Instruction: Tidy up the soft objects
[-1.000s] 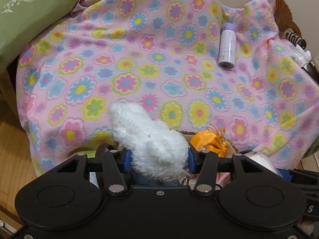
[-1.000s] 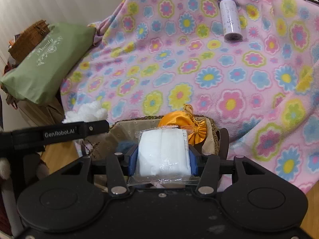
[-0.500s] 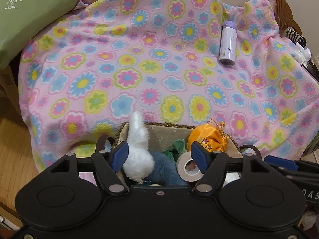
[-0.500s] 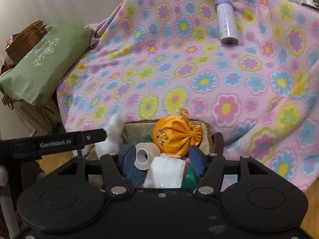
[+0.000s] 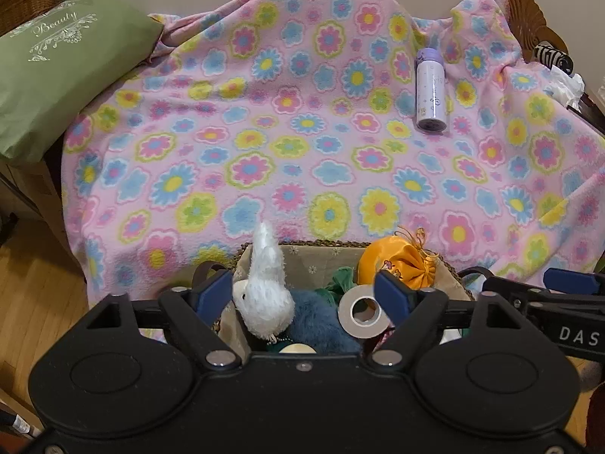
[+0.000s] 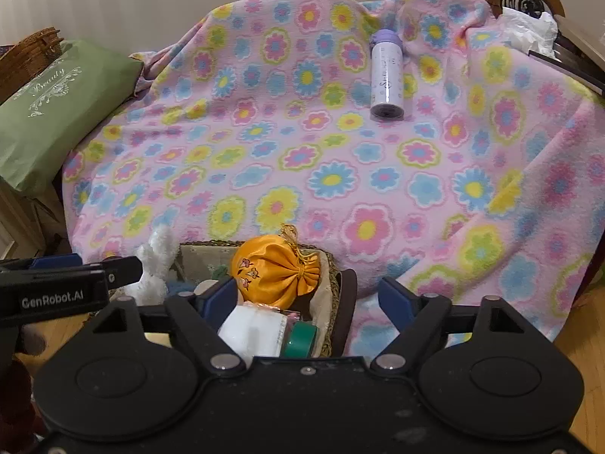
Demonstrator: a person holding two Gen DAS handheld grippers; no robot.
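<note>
A woven basket (image 5: pixel 325 244) (image 6: pixel 332 265) stands on the floor in front of the flower blanket. In it lie a white plush rabbit (image 5: pixel 264 295) (image 6: pixel 155 265), a blue fluffy toy (image 5: pixel 317 317), an orange satin pouch (image 5: pixel 401 265) (image 6: pixel 276 265), a roll of tape (image 5: pixel 363 312), a white wrapped pack (image 6: pixel 253 331) and a green roll (image 6: pixel 300 340). My left gripper (image 5: pixel 304 291) is open above the basket, with the rabbit between its blue pads but not squeezed. My right gripper (image 6: pixel 306 297) is open and empty over the basket's right side.
A pink flower blanket (image 5: pixel 302 143) (image 6: pixel 340 159) covers the furniture behind the basket. A lilac bottle (image 5: pixel 431 90) (image 6: pixel 385 75) lies on it at the far right. A green pillow (image 5: pixel 49 75) (image 6: pixel 53 109) sits at the left. Wooden floor (image 5: pixel 34 283) lies at the left.
Both grippers opened. The white rabbit dropped from the left gripper into the basket, and the white pack dropped from the right. Both grippers then drew back a little.
</note>
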